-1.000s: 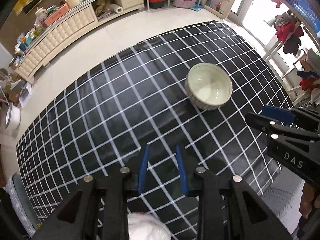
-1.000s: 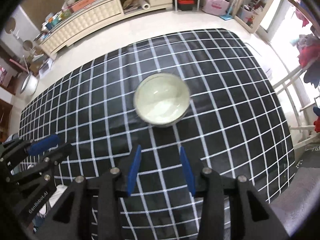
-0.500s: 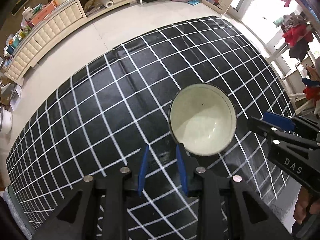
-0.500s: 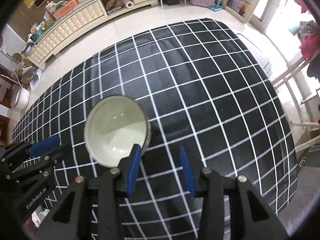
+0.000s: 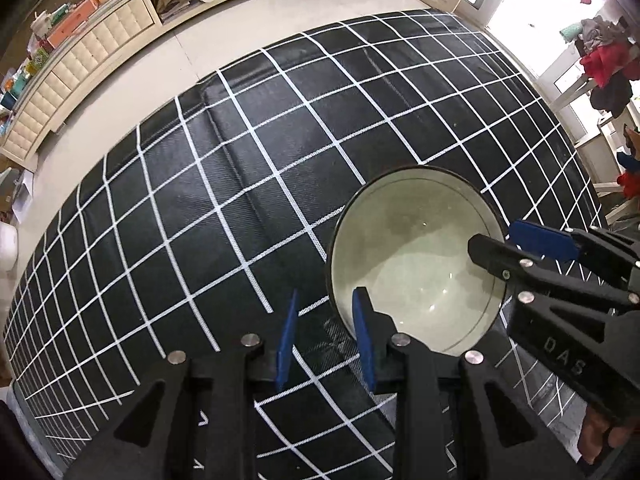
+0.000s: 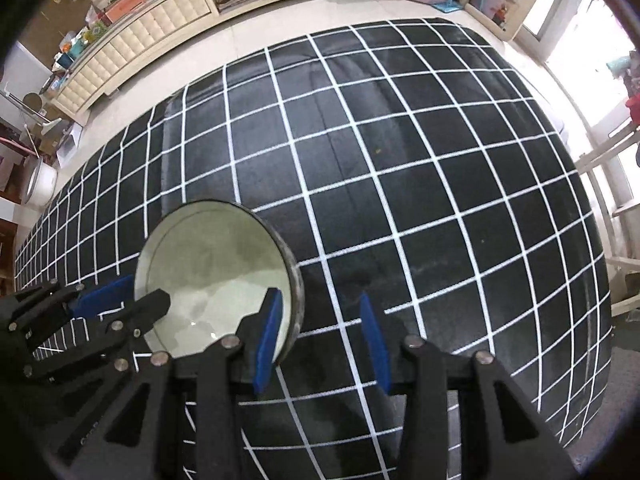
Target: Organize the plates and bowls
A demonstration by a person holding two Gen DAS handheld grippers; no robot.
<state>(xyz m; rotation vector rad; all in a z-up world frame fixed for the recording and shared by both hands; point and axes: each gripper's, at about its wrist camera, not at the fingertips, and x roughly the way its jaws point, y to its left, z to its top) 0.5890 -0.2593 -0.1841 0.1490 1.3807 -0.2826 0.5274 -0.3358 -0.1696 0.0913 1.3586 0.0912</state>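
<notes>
So the pale-green round ceramic bowl with a dark rim [image 5: 414, 258] sat on the black bench cloth with the white grid [image 5: 224, 184], right between my two hands. My left hand-held gripper [image 5: 326, 338] straddled its left rim, my right hand-held gripper [image 6: 322, 344] its right rim. Both had just been narrowing but weren't pinching yet, one blue pad [image 6: 269, 336] inside the bowl on each side. Neither hand was really nearer.

bowl [image 5: 412, 264]: pale, empty, upright on black white-grid cloth [image 5: 200, 200] | left gripper [image 5: 326, 340]: straddled bowl's near-left rim, one pad inside, jaws had just been closing, contact unclear | right gripper [image 5: 520, 244]: at bowl's right rim, one finger over the inside
</notes>
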